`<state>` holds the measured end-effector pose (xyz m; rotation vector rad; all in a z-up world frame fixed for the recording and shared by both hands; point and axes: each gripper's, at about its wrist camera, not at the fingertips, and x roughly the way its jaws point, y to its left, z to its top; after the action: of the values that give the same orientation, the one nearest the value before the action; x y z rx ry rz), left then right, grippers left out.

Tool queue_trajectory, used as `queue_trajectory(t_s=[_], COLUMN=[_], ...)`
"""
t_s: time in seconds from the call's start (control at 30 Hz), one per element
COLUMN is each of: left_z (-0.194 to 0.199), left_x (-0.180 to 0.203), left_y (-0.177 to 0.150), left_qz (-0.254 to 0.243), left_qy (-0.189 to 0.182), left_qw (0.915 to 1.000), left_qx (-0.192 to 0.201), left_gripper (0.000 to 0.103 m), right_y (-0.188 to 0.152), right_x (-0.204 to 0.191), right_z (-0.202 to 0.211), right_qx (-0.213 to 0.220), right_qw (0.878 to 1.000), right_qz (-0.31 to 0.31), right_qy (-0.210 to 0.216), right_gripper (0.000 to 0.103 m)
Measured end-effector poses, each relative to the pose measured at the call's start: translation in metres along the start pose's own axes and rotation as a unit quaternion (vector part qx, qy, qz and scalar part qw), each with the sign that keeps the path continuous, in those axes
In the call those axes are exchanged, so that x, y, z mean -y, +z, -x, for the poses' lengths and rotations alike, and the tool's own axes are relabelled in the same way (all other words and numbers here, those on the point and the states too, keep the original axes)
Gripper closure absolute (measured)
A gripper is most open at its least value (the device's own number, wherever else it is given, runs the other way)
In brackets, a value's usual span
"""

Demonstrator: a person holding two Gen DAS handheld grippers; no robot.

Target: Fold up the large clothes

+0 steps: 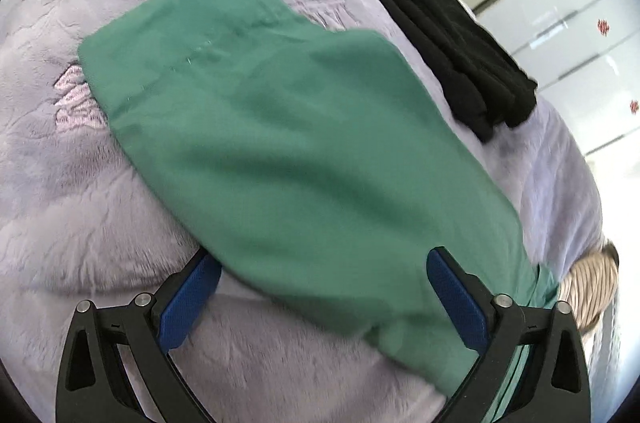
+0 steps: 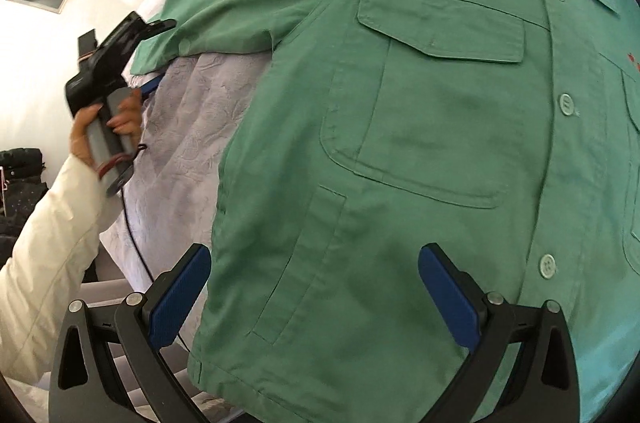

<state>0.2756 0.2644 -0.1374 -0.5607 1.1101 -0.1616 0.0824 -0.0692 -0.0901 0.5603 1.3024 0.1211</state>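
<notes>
green jacket [image 2: 400, 143] lies flat on bed [image 1: 80, 183], both grippers open.

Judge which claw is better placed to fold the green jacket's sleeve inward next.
Left, probably. The left claw is open right at the cuff end of the sleeve, which lies stretched across the lilac blanket. The right claw, also open, hovers over the green jacket near its hem, away from the sleeve.
</notes>
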Motion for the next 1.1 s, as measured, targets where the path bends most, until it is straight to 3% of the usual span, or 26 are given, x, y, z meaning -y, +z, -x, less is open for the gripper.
queue_trajectory(t_s=[0.03,0.07,0.13,0.3,0.43,0.57,0.7,0.8,0.87,1.0,1.03,1.07,1.1], left_z=[0.004,0.006,0.006,0.038,0.068,0.085,0.072,0.035,0.005,-0.059,-0.064,-0.068,-0.067], left_x=[-0.001,-0.001,-0.002,0.037,0.108,0.208,0.305,0.348,0.357,0.352,0.349,0.344,0.338], left_y=[0.0,0.002,0.008,0.014,0.003,-0.035,-0.11,-0.176,-0.217,-0.288,-0.296,-0.303,-0.306], left_qz=[0.0,-0.005,-0.018,-0.08,-0.168,-0.274,-0.384,-0.439,-0.474,-0.544,-0.55,-0.554,-0.552], left_qy=[0.008,0.011,-0.01,-0.036,-0.078,-0.131,-0.168,-0.144,-0.105,0.001,0.016,0.036,0.042], left_qw=[0.9999,0.9998,0.9997,0.9948,0.9802,0.9502,0.9067,0.8866,0.8744,0.8378,0.8334,0.8308,0.8323], left_qx=[0.01,0.015,0.011,0.051,0.071,0.068,0.045,0.004,-0.008,-0.046,-0.048,-0.046,-0.034], left_gripper=[0.029,0.063,0.098,0.098,0.098,0.098,0.098,0.098,0.098,0.095,0.067,0.021,0.006], right_y=[0.001,0.001,-0.001,-0.008,-0.01,-0.013,-0.025,-0.038,-0.047,-0.065,-0.07,-0.074,-0.078], right_x=[0.001,0.002,0.007,0.016,0.028,0.048,0.084,0.118,0.142,0.19,0.199,0.208,0.213], right_z=[-0.001,-0.003,-0.002,0.002,0.014,0.037,0.076,0.104,0.118,0.133,0.136,0.139,0.141], right_qx=[0.0,0.0,-0.001,0.005,0.029,0.062,0.109,0.142,0.157,0.172,0.173,0.173,0.173], right_qw=[1.0,1.0,1.0,0.999,0.998,0.996,0.991,0.984,0.978,0.968,0.966,0.964,0.963], right_qz=[-0.001,-0.002,-0.007,-0.016,-0.023,-0.043,-0.073,-0.108,-0.134,-0.185,-0.193,-0.201,-0.203], right_qy=[0.003,0.007,0.012,0.033,0.043,0.049,0.039,0.022,0.014,-0.009,-0.014,-0.021,-0.025], right_gripper=[0.0,0.0,0.0,0.0,0.0,0.0,0.0,0.0,0.0,0.0,0.0,0.0,0.0])
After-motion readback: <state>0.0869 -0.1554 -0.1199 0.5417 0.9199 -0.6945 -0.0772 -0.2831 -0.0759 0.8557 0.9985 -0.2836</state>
